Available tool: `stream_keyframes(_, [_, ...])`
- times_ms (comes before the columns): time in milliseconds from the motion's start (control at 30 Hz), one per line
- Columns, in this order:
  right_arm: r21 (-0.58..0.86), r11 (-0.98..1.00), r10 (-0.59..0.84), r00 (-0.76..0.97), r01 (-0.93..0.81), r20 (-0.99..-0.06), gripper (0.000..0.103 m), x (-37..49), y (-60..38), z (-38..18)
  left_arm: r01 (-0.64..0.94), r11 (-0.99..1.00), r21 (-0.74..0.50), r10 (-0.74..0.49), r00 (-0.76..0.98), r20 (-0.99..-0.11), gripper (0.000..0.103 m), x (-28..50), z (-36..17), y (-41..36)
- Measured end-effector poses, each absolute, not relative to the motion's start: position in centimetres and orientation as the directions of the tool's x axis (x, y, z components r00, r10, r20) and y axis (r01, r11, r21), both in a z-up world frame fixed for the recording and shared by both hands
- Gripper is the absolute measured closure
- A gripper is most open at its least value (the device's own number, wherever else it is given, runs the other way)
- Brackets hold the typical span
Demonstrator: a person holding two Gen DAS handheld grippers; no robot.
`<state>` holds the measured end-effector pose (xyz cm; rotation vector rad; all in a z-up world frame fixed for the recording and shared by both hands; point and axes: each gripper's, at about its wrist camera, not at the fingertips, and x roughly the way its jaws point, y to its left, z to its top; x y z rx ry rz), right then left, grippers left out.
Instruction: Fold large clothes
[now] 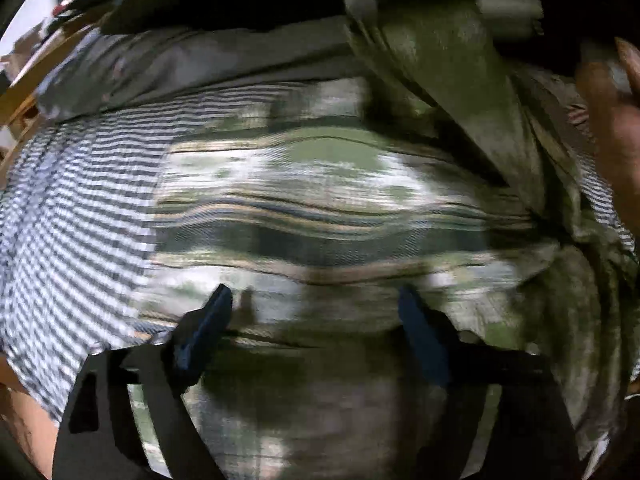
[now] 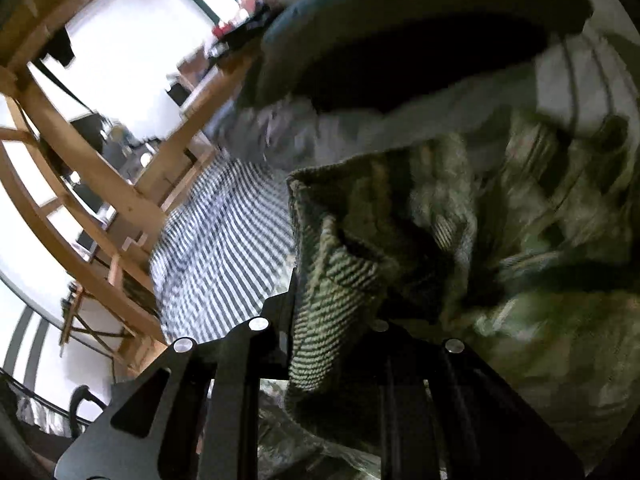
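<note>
A large green plaid shirt (image 1: 320,208) lies spread on a blue-and-white striped sheet (image 1: 80,208). My left gripper (image 1: 316,320) hovers over the shirt's near part with its blue fingers (image 1: 214,322) wide apart and nothing pinched between them. At the upper right of the left wrist view, part of the shirt (image 1: 448,72) is lifted in a bunch. In the right wrist view, my right gripper (image 2: 336,316) is shut on a fold of the plaid shirt (image 2: 332,272), which drapes over the fingers and hides them. The picture is blurred.
A dark cushion (image 2: 400,40) and a grey blanket (image 1: 192,60) lie at the far side of the sheet. A wooden bed frame (image 2: 100,168) stands to the left. A person's hand (image 1: 618,128) shows at the right edge of the left wrist view.
</note>
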<state>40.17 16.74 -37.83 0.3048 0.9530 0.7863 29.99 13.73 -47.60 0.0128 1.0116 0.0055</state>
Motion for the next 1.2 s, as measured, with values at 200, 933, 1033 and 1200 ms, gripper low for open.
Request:
stream_keyframes(200, [0.515,0.743,0.647,0.264,-0.428,-0.715,0.086,37.9,21.6,-44.0,-0.08,0.995,0.062,0.096,0.53,-0.843,0.015,30.1,-47.1,19.6])
stream_keyframes(933, [0.431,0.798,0.598,0.469,-0.421,-0.65,0.003,31.0,14.4,-34.4,-0.07,0.983,-0.172,-0.067,0.729,-0.681,0.009,35.7,-33.3,22.6])
stream_keyframes(1033, [0.211,0.955,0.29,0.502,-0.21,-0.815,0.003,33.3,7.4,-37.8,0.101,0.973,-0.207,-0.218,0.684,-0.696,0.009,38.4,-35.3,15.6])
stream_keyframes(1200, [0.128,0.99,0.14,0.373,-0.057,-0.917,0.004,36.8,-0.4,-44.7,0.234,0.963,-0.136,-0.25,0.574,-0.78,0.009,42.2,-42.6,5.6])
